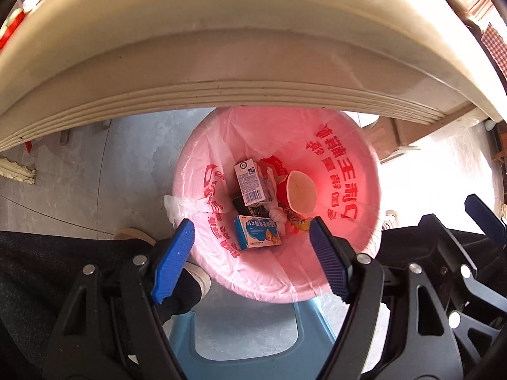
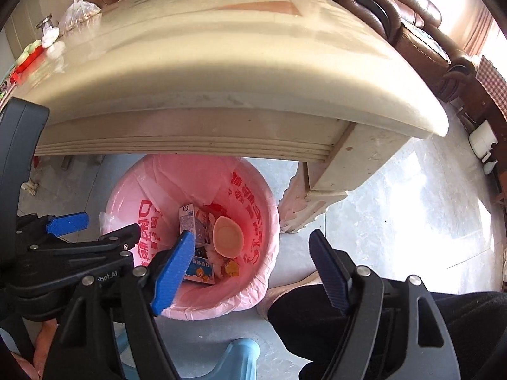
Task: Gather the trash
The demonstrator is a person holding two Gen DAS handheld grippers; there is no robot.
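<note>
You held both tongs, left (image 1: pixel 250 243) and right (image 2: pixel 250 253), spread and empty above the pink-lined bin (image 1: pixel 358 237), tucked half under the counter (image 1: pixel 221 63) to catch trash.

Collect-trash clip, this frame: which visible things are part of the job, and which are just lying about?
Part of the job:
- pink-lined bin
- milk carton, blue box and paper cup inside it
- left gripper and right gripper, both open and empty

Lying about:
- cream table
- plastic bag on it
- blue stool
- brown sofa
</note>
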